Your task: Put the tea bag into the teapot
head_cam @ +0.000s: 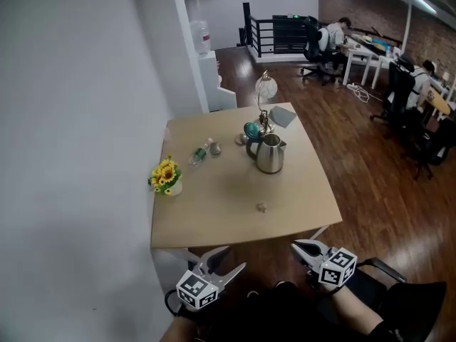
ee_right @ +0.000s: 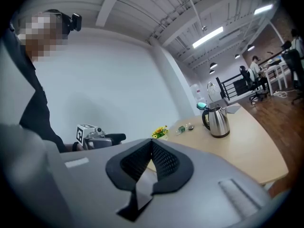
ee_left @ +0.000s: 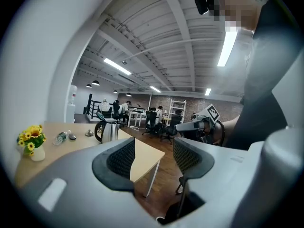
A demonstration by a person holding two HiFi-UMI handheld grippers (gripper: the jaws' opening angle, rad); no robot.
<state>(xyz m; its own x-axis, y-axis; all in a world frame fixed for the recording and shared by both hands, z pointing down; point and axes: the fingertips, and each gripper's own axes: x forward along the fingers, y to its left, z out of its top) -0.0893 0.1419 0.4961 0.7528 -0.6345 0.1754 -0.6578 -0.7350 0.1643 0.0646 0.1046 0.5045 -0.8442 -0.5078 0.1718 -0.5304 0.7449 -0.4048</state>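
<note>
A steel teapot (head_cam: 270, 154) stands on the far half of the wooden table (head_cam: 214, 219), its teal lid (head_cam: 251, 130) tipped open. It also shows in the left gripper view as the teapot (ee_left: 110, 131) and in the right gripper view as the teapot (ee_right: 217, 120). A small pale tea bag (head_cam: 261, 206) lies on the table nearer me. Both grippers hang off the table's near edge, well short of the tea bag. My left gripper (head_cam: 231, 259) is open and empty (ee_left: 153, 158). My right gripper (head_cam: 302, 248) is shut with nothing in it (ee_right: 152, 151).
A pot of yellow flowers (head_cam: 166, 175) sits at the table's left edge, by the white wall. A plastic bottle (head_cam: 199, 154), a small round object (head_cam: 215, 148), a lamp (head_cam: 266, 87) and a grey sheet (head_cam: 283, 116) lie behind. People sit at desks (head_cam: 370, 48) far off.
</note>
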